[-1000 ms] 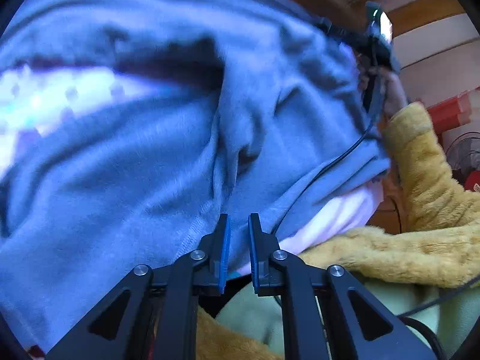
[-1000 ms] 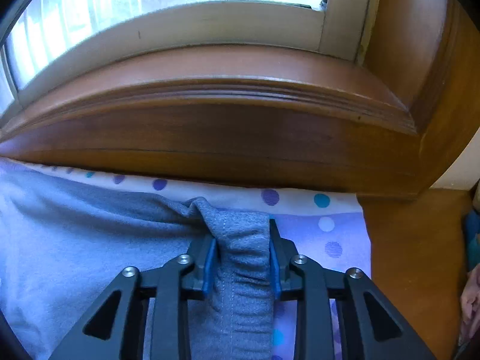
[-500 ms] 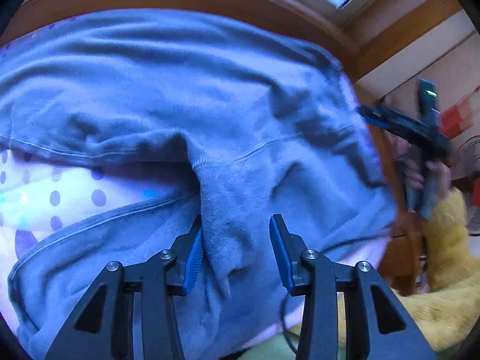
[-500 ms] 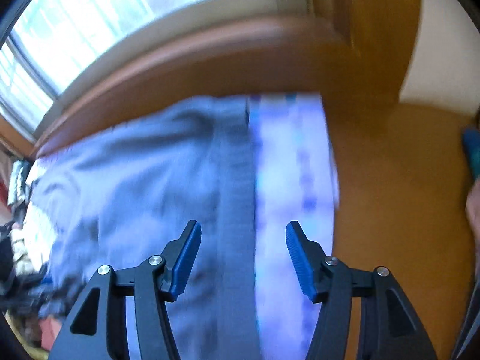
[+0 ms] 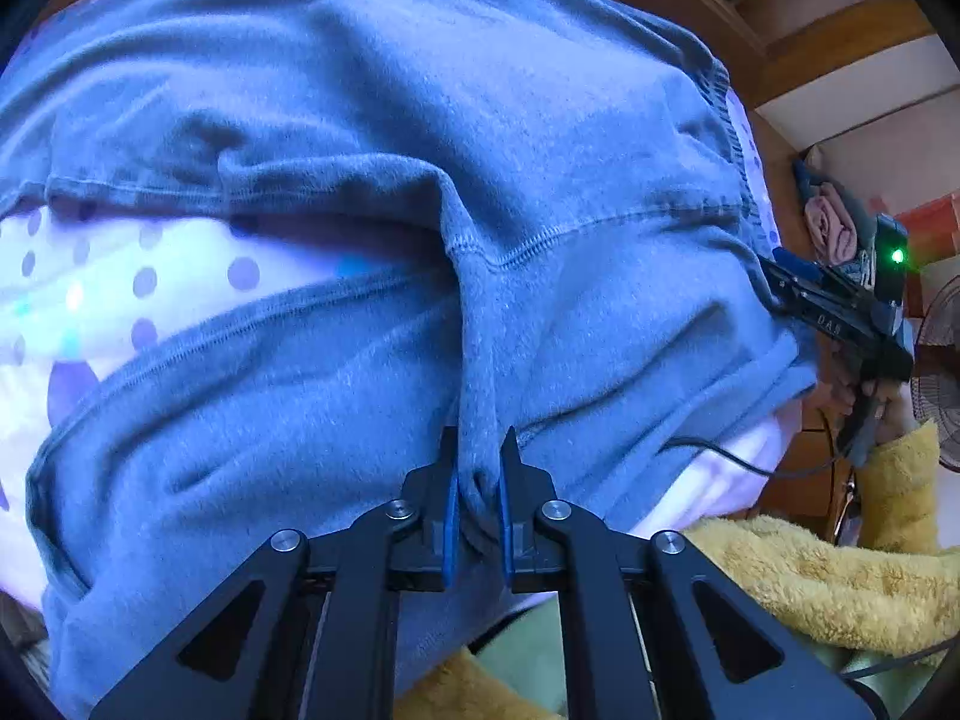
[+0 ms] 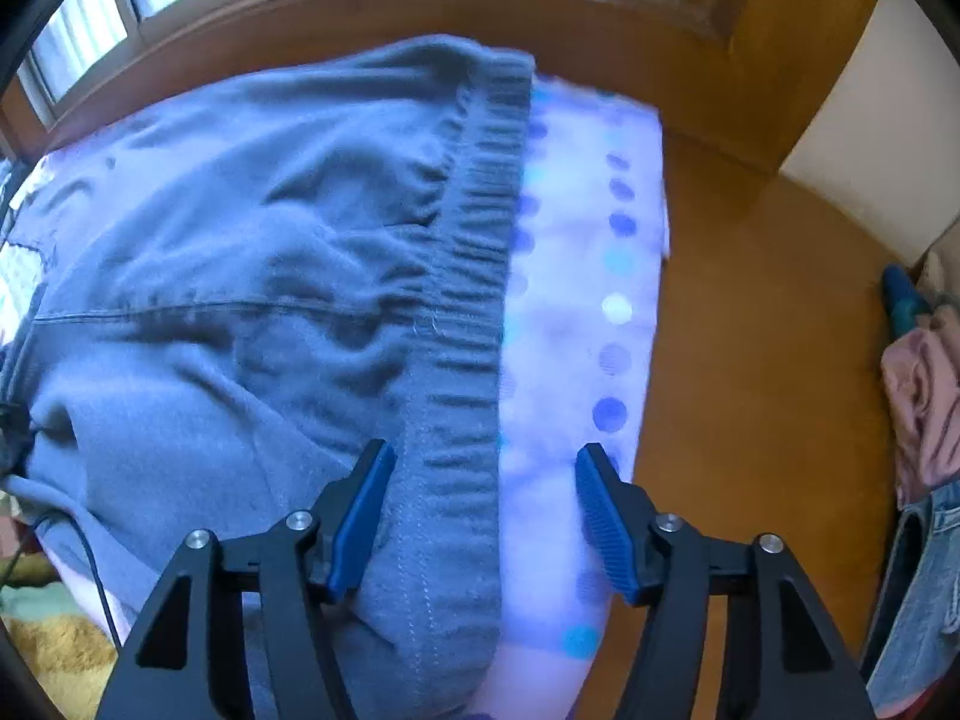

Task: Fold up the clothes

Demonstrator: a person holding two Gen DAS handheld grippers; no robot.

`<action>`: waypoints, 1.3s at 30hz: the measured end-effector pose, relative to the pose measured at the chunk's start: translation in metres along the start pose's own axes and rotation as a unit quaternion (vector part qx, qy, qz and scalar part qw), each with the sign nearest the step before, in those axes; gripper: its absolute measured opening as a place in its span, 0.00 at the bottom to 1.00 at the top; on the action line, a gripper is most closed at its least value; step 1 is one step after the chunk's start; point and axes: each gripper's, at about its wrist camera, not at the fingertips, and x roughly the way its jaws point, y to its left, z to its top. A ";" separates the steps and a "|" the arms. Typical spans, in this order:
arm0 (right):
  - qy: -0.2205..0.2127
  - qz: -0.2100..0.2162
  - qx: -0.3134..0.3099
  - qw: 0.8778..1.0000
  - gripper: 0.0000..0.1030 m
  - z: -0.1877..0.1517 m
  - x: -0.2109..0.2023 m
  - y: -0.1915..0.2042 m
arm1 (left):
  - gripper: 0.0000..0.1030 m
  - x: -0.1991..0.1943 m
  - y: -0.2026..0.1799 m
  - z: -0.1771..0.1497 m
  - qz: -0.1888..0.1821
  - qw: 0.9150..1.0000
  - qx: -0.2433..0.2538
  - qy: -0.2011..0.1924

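Released by the right tool (image 6: 483, 516) a moment ago: the ribbed waistband of the blue-grey fleece trousers (image 6: 252, 276), now flat on the dotted white sheet (image 6: 600, 276), so that end seems placed. Jaws opening, nothing pinched. Left tool (image 5: 478, 489), at six o'clock, closing on the crotch fold.

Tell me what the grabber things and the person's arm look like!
Each grabber is black, with triangle-shaped holes and shiny silver bolts. The left gripper and right gripper have blue ridged pads on their fingers. From the left wrist view, the right one carries white letters and a box with a green light. A thin black cable trails from it. The sleeve is fluffy yellow.
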 end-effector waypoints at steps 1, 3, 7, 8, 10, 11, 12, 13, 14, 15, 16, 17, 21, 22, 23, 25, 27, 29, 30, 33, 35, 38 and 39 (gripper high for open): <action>0.006 -0.006 -0.002 1.000 0.60 0.001 -0.003 -0.001 | 0.10 -0.001 -0.004 -0.002 0.005 1.000 0.006 0.000; -0.009 -0.023 -0.017 1.000 0.60 0.007 -0.017 0.002 | 0.11 -0.013 -0.011 -0.006 0.013 1.000 0.023 -0.014; -0.100 -0.029 -0.036 0.994 0.60 0.034 -0.060 0.016 | 0.20 -0.053 -0.010 -0.005 0.044 0.995 0.041 -0.078; -0.120 -0.021 -0.038 0.992 0.60 0.045 -0.063 0.019 | 0.22 -0.062 -0.004 -0.002 0.054 0.993 0.037 -0.099; -0.138 -0.009 -0.042 0.989 0.60 0.067 -0.058 0.027 | 0.22 -0.074 0.014 0.012 0.070 0.989 0.011 -0.129; -0.140 0.001 -0.045 0.989 0.60 0.080 -0.049 0.030 | 0.22 -0.078 0.024 0.020 0.071 0.987 -0.006 -0.143; -0.139 0.012 -0.048 0.989 0.60 0.093 -0.038 0.033 | 0.22 -0.080 0.033 0.028 0.055 0.986 -0.019 -0.157; -0.134 0.023 -0.050 0.989 0.60 0.104 -0.024 0.037 | 0.22 -0.079 0.042 0.037 0.031 0.984 -0.031 -0.170; -0.130 0.028 -0.053 0.990 0.60 0.111 -0.013 0.042 | 0.22 -0.076 0.050 0.046 0.010 0.983 -0.040 -0.177; -0.124 0.030 -0.056 0.990 0.60 0.114 -0.006 0.046 | 0.22 -0.069 0.054 0.055 -0.002 0.984 -0.044 -0.173; -0.118 0.024 -0.059 0.991 0.60 0.119 0.005 0.047 | 0.22 -0.059 0.056 0.061 0.001 0.985 -0.048 -0.164; -0.110 0.016 -0.061 0.992 0.60 0.125 0.018 0.047 | 0.22 -0.046 0.059 0.066 0.020 0.988 -0.051 -0.147; -0.089 0.004 -0.042 0.995 0.60 0.120 0.041 0.029 | 0.21 -0.016 0.072 0.051 0.072 0.989 -0.061 -0.114; -0.090 0.009 -0.033 0.995 0.60 0.117 0.040 0.022 | 0.21 -0.019 0.076 0.044 0.074 0.988 -0.067 -0.117; -0.090 0.009 -0.026 0.996 0.60 0.116 0.039 0.016 | 0.21 -0.023 0.081 0.038 0.076 0.987 -0.074 -0.120; -0.090 0.008 -0.014 0.996 0.60 0.114 0.037 0.008 | 0.21 -0.030 0.087 0.027 0.091 0.985 -0.081 -0.123; -0.097 0.005 0.006 0.995 0.60 0.111 0.027 0.003 | 0.21 -0.039 0.083 0.018 0.120 0.982 -0.074 -0.129; -0.130 0.006 0.017 0.991 0.60 0.099 0.000 0.003 | 0.21 -0.051 0.073 0.006 0.136 0.979 -0.058 -0.143; -0.146 0.011 0.014 0.989 0.60 0.090 -0.015 0.005 | 0.21 -0.057 0.067 -0.001 0.139 0.977 -0.049 -0.151; -0.182 0.012 -0.020 0.983 0.62 0.054 -0.057 0.023 | 0.21 -0.076 0.053 -0.028 0.135 0.974 -0.037 -0.177; -0.194 0.010 -0.056 0.979 0.62 0.023 -0.079 0.046 | 0.21 -0.089 0.051 -0.048 0.136 0.971 -0.038 -0.191; -0.196 0.013 -0.112 0.974 0.62 -0.015 -0.096 0.092 | 0.21 -0.101 0.057 -0.080 0.141 0.968 -0.053 -0.202; -0.195 0.020 -0.130 0.972 0.62 -0.028 -0.099 0.108 | 0.21 -0.105 0.061 -0.092 0.143 0.966 -0.060 -0.206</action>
